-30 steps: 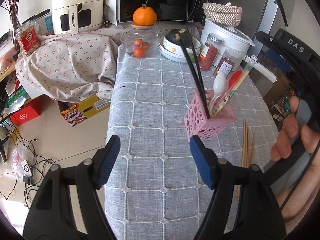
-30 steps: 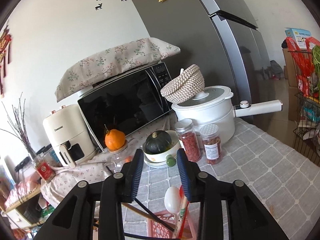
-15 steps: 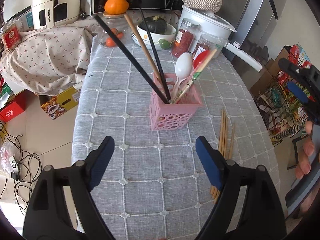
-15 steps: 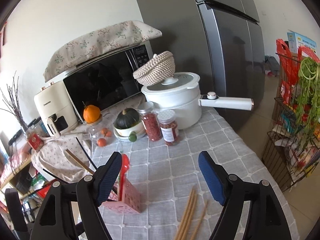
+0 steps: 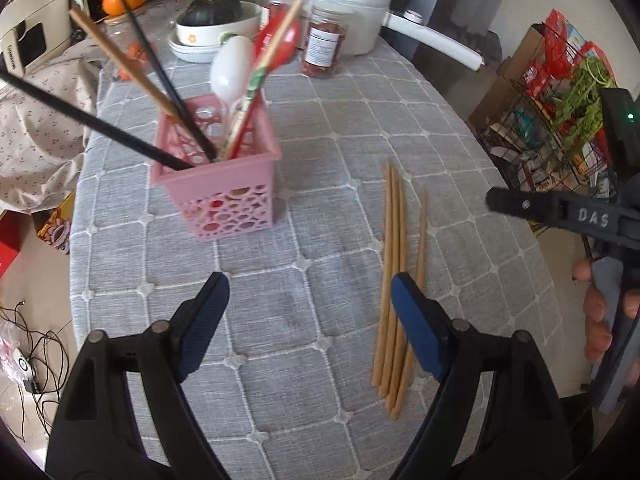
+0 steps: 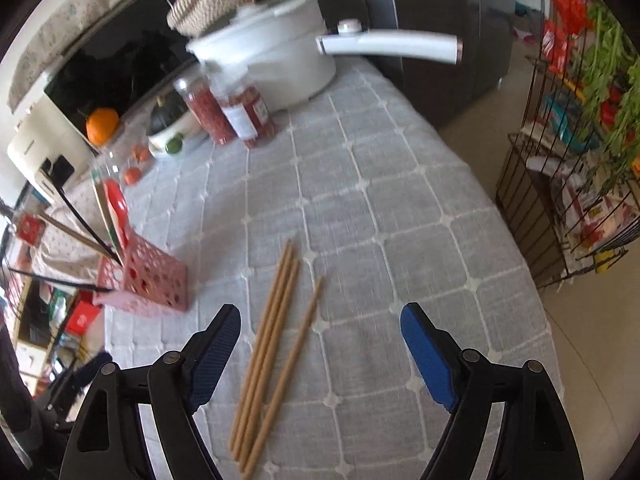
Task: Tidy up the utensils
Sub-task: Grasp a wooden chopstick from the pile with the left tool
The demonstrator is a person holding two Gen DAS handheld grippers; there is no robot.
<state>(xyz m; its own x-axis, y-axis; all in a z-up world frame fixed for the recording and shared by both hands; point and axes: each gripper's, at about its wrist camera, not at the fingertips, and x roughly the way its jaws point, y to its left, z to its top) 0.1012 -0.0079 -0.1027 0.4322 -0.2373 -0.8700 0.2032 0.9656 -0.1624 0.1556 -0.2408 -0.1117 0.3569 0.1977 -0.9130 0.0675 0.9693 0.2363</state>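
Note:
A pink perforated holder (image 5: 218, 192) stands on the grey checked tablecloth (image 5: 320, 128) and holds black and wooden chopsticks, a white spoon (image 5: 230, 68) and a red spoon. Several loose wooden chopsticks (image 5: 394, 280) lie side by side on the cloth right of it. My left gripper (image 5: 310, 304) is open and empty above the cloth, its right finger over the loose chopsticks. My right gripper (image 6: 320, 336) is open and empty, with the loose chopsticks (image 6: 276, 344) between its fingers and below them. The holder (image 6: 150, 280) sits to its left.
At the back stand a white pot with a long handle (image 6: 280, 56), two red-filled jars (image 6: 228, 108), a bowl with a dark squash (image 5: 216, 20) and an orange (image 6: 102, 124). A wire rack of goods (image 6: 580, 160) stands off the table's right edge.
Both grippers have tilted down and moved right toward the loose chopsticks. The right gripper has opened wide from nearly closed. The holder now sits to the left in both views.

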